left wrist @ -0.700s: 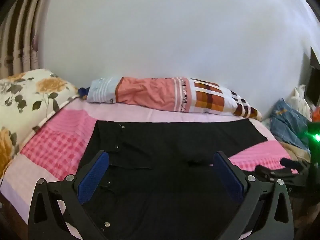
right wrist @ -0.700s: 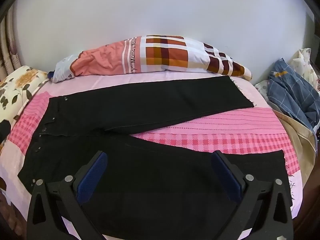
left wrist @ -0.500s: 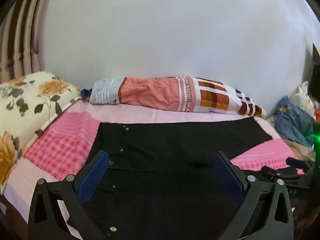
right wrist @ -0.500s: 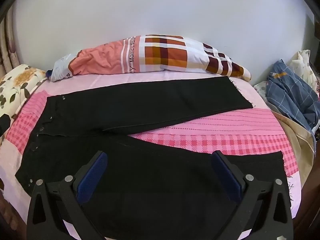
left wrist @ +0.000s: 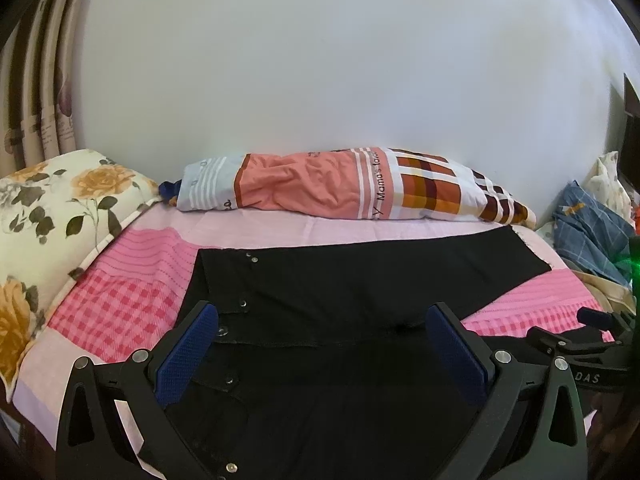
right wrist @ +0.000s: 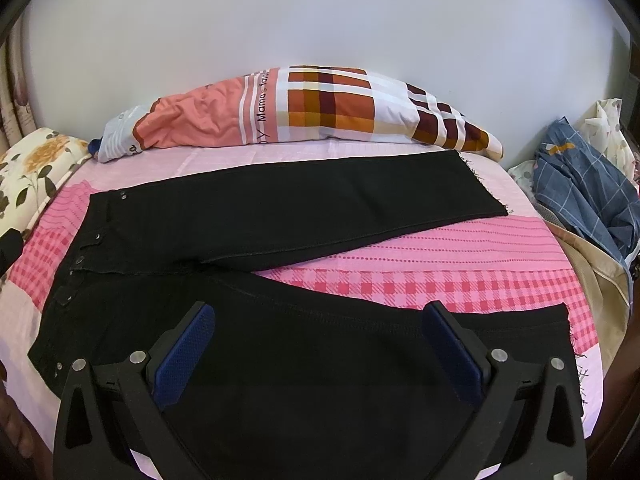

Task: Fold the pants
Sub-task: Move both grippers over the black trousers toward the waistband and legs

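Right wrist, pink bedspread [right wrist: 460,256], white wall [right wrist: 320,20]

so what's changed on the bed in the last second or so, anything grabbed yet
Nothing has been grabbed. Only the views shifted a little: in the left wrist view the bed scene slid lower and to the right, and the right wrist view barely moved. The black pants lie spread flat as before, legs apart. The left gripper and right gripper stay wide open over the fabric, holding nothing.
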Demonstrator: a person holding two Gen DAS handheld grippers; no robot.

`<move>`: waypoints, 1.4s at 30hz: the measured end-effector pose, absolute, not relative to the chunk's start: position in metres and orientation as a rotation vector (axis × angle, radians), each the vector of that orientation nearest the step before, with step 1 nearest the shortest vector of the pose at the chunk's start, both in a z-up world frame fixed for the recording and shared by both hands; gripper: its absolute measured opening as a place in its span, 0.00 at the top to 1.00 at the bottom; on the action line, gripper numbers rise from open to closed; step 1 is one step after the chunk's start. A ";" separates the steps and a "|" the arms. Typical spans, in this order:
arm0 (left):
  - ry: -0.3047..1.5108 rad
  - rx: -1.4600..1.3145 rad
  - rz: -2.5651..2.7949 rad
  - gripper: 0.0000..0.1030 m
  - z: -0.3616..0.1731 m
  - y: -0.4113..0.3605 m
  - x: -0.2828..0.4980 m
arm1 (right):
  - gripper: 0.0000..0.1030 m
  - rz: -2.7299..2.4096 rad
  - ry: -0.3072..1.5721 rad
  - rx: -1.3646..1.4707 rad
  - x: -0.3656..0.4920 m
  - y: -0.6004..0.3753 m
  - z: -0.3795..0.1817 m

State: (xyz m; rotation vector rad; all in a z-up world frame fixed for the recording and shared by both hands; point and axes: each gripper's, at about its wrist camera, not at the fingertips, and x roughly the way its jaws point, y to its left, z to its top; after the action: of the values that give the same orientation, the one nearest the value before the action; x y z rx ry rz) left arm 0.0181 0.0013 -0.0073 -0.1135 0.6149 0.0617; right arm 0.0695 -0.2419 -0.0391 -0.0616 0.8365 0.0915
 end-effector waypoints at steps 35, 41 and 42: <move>0.672 -0.126 0.118 0.00 -0.027 0.056 0.058 | 0.01 0.103 0.871 -0.143 0.106 -0.203 -0.045; 0.685 -0.118 0.112 0.00 -0.029 0.077 0.076 | 0.01 0.124 0.879 -0.148 0.114 -0.193 -0.048; 0.693 -0.124 0.123 0.00 -0.030 0.086 0.081 | 0.01 0.127 0.884 -0.150 0.115 -0.192 -0.050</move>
State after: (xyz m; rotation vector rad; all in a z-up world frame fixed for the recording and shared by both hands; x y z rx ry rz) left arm 0.0812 0.0856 -0.0304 -0.1237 0.6927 0.1230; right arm 0.1152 -0.1922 -0.0500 -0.1496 0.8840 0.1275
